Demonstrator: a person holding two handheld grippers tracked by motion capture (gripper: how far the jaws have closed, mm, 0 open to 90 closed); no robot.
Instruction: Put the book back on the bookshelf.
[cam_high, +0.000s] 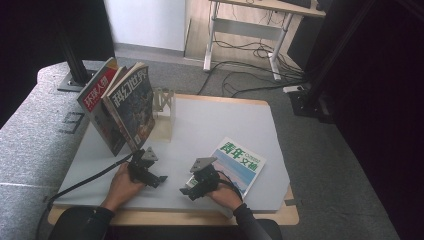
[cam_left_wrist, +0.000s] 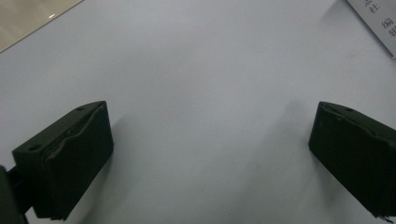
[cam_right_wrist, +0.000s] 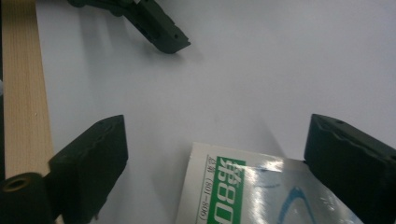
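Observation:
A magazine (cam_high: 241, 162) with green lettering lies flat on the white mat at the front right. My right gripper (cam_high: 189, 192) sits at its near left corner. In the right gripper view that gripper (cam_right_wrist: 217, 123) is open, and the magazine's corner (cam_right_wrist: 243, 191) lies low between the wide jaws without touching them. My left gripper (cam_high: 159, 178) rests on the mat a little to the left, pointing right. Its own view shows it (cam_left_wrist: 210, 112) open over bare mat, with a magazine edge (cam_left_wrist: 379, 23) at the top right.
Two magazines (cam_high: 131, 102) stand leaning at the back left against a small wooden rack (cam_high: 164, 102). The white mat (cam_high: 220, 120) covers the wooden table, whose edge (cam_high: 165, 217) shows in front. Cables and a desk frame (cam_high: 240, 30) lie on the floor beyond.

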